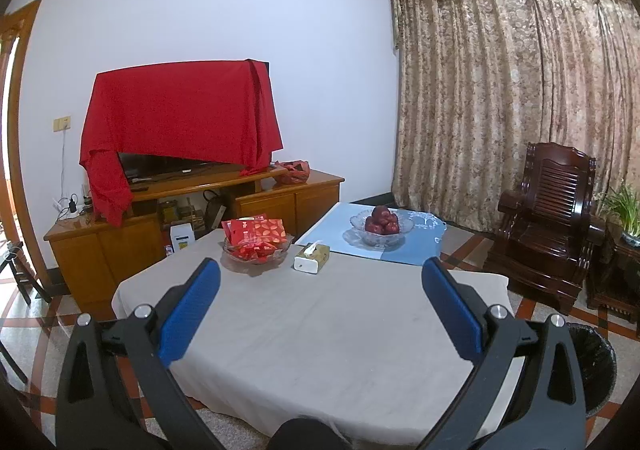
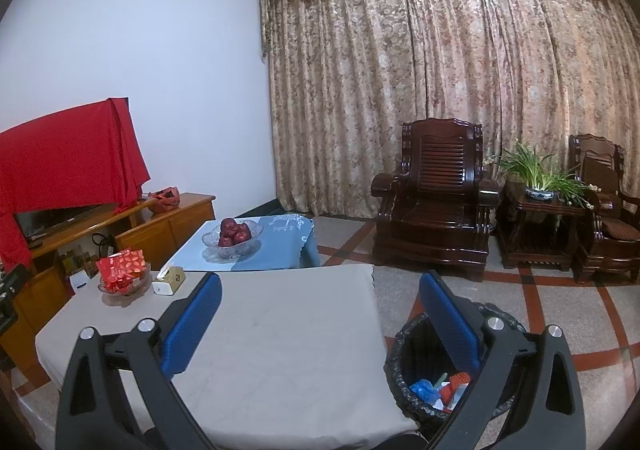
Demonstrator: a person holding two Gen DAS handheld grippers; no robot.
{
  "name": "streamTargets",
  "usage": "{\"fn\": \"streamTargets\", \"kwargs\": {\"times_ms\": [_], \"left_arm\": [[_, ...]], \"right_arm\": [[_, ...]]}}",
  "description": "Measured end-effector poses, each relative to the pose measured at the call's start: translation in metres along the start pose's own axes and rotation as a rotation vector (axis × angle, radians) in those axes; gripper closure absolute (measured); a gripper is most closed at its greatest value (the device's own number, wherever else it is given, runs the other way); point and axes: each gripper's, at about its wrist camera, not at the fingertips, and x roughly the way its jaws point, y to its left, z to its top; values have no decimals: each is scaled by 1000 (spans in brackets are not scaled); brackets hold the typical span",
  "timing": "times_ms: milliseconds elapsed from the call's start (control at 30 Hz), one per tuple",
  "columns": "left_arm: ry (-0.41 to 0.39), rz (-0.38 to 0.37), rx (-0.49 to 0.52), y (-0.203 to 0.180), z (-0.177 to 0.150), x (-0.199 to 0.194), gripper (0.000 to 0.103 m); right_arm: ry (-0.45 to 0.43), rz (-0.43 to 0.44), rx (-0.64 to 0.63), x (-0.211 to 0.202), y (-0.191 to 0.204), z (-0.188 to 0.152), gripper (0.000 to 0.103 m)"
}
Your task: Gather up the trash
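Trash: you see it lying in the bin (image 2: 404, 354), beside the near right corner of the table (image 2: 280, 330) — a blue crumpled piece (image 2: 425, 390), red-and-orange wrapper scraps (image 2: 456, 384) and a pale strip, all down on the black liner.
Table top: the grey cloth in front of you shows no loose scraps; only the glass dish of red packets (image 1: 256, 246) and the tissue box (image 1: 312, 258) stand at its far edge, with the bowl of apples (image 1: 382, 228) on the blue cloth beyond.
Left gripper (image 1: 320, 304): your fingers are spread wide over the cloth, nothing between them.
Right gripper (image 2: 320, 314): likewise released and empty, its right finger hanging over the bin's mouth.
Progress: judging by the bare cloth, collecting looks nearly or fully done.
Handling: such wrappers are likely light, thin and crinkly, so they may slip or spring from the pads.
Where to grip: pinch any stray piece across a crumpled fold, not a flat edge.
Risk: let go low over the bin, since light scraps could drift outside.
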Motion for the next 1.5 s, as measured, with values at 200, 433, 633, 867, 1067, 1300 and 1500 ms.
{"fn": "streamTargets", "kwargs": {"times_ms": [200,433,633,867,1067,1300,1500], "left_arm": [[0,0,-1,0,-1,0,5],[2,1,-2,-2,-2,0,5],[2,0,-2,-2,-2,0,5],[2,1,-3,-2,-2,-1,5],[3,1,-3,-2,-3,-1,5],[4,1,-4,-3,-2,-2,5],[1,2,-4,-4,-2,-3,5]], "right_arm": [[-1,0,0,0,0,0,6],[1,1,-1,-1,0,1,6],[0,1,0,-1,0,1,6],[4,1,0,-1,1,1,6],[6,1,0,-1,1,1,6],[5,1,0,-1,0,1,6],[5,1,1,-1,0,1,6]]}}
